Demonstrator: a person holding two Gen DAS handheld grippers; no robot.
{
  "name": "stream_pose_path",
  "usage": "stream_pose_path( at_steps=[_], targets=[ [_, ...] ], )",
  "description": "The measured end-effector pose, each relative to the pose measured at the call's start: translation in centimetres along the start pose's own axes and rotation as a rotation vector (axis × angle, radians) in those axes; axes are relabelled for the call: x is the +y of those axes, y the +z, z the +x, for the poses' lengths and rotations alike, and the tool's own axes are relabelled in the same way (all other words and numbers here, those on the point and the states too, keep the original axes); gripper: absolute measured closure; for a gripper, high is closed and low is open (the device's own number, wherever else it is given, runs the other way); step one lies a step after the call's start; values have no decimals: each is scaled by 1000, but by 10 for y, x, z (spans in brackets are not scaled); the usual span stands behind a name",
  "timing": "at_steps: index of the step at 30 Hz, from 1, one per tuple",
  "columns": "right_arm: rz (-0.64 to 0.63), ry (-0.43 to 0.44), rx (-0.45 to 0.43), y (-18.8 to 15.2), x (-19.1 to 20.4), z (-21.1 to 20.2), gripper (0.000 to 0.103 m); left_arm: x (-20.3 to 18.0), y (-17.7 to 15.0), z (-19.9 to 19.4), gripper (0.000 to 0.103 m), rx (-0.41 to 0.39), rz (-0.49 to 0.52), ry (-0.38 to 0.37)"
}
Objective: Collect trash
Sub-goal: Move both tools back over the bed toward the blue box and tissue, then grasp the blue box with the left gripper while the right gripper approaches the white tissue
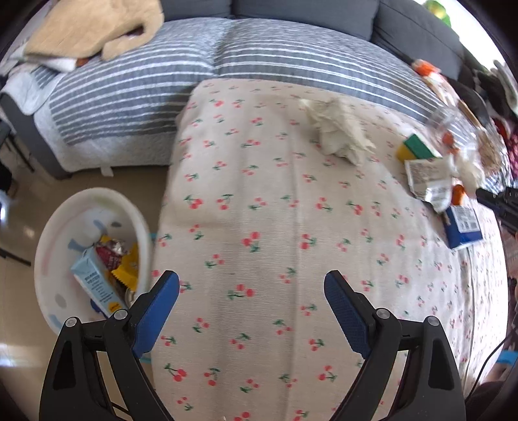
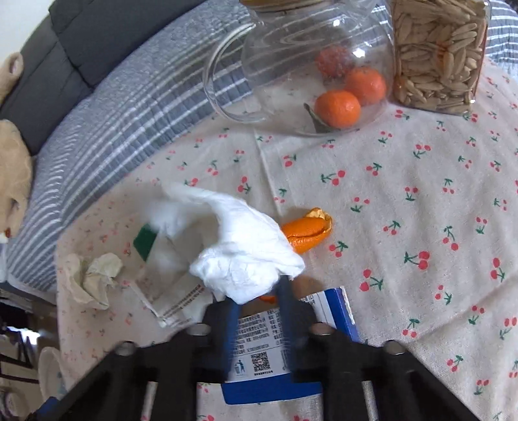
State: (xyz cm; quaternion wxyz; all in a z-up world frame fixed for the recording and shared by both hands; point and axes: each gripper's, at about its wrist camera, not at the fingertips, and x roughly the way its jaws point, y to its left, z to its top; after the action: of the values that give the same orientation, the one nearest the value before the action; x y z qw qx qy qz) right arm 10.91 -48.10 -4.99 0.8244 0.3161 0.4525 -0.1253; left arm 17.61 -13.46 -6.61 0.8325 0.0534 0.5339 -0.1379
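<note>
My right gripper (image 2: pixel 259 291) is shut on a crumpled white tissue (image 2: pixel 239 246), held just above the cherry-print tablecloth (image 2: pixel 404 226). Under it lie a blue-and-white carton (image 2: pixel 333 311), an orange peel (image 2: pixel 307 230) and a white wrapper (image 2: pixel 174 291). A beige crumpled tissue (image 2: pixel 94 275) lies to the left; it also shows in the left wrist view (image 1: pixel 340 129). My left gripper (image 1: pixel 252 285) is open and empty over the cloth near the table's left edge. A white bin (image 1: pixel 64 226) on the floor holds a light-blue carton (image 1: pixel 94 281) and snack wrappers (image 1: pixel 119 259).
A glass pitcher (image 2: pixel 291 48) with tangerines behind it and a jar of seeds (image 2: pixel 440 51) stand at the back of the table. A green-yellow sponge (image 1: pixel 416 147) lies near the wrappers. A striped sofa (image 1: pixel 162 81) with a plush toy (image 1: pixel 94 26) sits behind.
</note>
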Motion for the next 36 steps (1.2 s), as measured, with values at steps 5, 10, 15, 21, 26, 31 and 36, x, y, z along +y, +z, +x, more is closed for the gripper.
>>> stream_pose_path(
  at_steps=[5, 10, 15, 21, 26, 31, 36],
  targets=[
    [-4, 21, -35, 2, -9, -24, 95, -35, -2, -7, 10, -1, 90, -77],
    [-43, 7, -36, -1, -25, -57, 96, -96, -1, -11, 10, -12, 274, -111],
    [-90, -55, -36, -7, -55, -75, 93, -146, 6, -4, 10, 2, 356, -154],
    [-36, -147, -17, -5, -91, -83, 45, -224, 18, 7, 10, -1, 559, -199],
    [-63, -201, 18, -8, -106, -86, 39, -286, 26, 24, 11, 4, 770, -190],
    [-51, -213, 45, -12, -124, -86, 38, -325, 34, 45, 11, 25, 895, -135],
    [1, -205, 50, -9, -142, -91, 38, -336, 41, 60, 12, 73, 933, -128]
  ],
)
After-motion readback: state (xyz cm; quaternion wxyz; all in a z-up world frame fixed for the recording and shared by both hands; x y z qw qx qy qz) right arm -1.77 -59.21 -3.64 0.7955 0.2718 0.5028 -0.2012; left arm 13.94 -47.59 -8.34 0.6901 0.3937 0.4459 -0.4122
